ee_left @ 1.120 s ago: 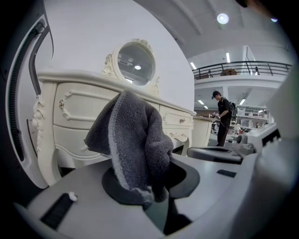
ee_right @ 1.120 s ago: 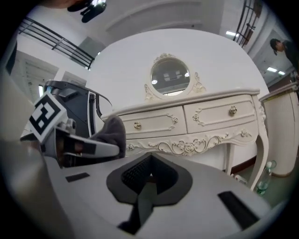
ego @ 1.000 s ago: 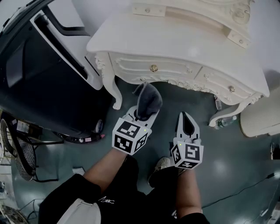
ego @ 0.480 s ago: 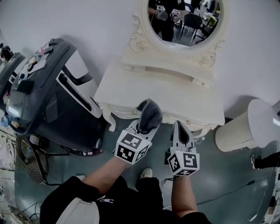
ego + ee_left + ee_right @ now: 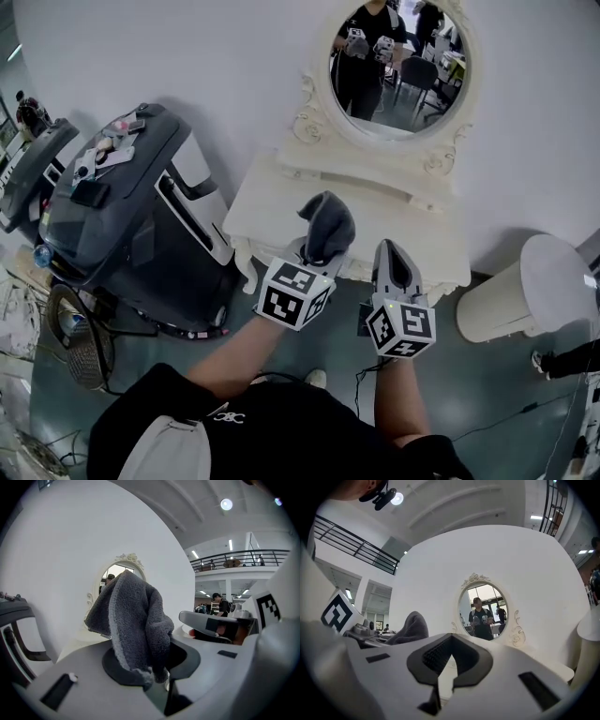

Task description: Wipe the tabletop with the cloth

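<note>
A cream dressing table stands against the wall, and its tabletop (image 5: 277, 202) lies just beyond both grippers. My left gripper (image 5: 314, 251) is shut on a bunched grey cloth (image 5: 325, 223), which sticks up over the table's front edge. In the left gripper view the cloth (image 5: 136, 625) fills the jaws of the left gripper (image 5: 157, 677), with the tabletop (image 5: 79, 641) behind. My right gripper (image 5: 392, 248) is beside it, shut and empty, at the table's front. The right gripper (image 5: 450, 641) points at the oval mirror (image 5: 483, 611), with the cloth (image 5: 410, 627) to its left.
The oval mirror (image 5: 398, 61) rises at the back of the table. A large black machine (image 5: 122, 216) stands close on the left, with a fan (image 5: 80, 342) on the floor. A round white stool (image 5: 525, 291) is on the right. Cables lie on the floor.
The head view has tilted up: the table sits lower in the picture and the mirror has come into view. Both grippers have lifted to the table's front edge, with the cloth still held.
</note>
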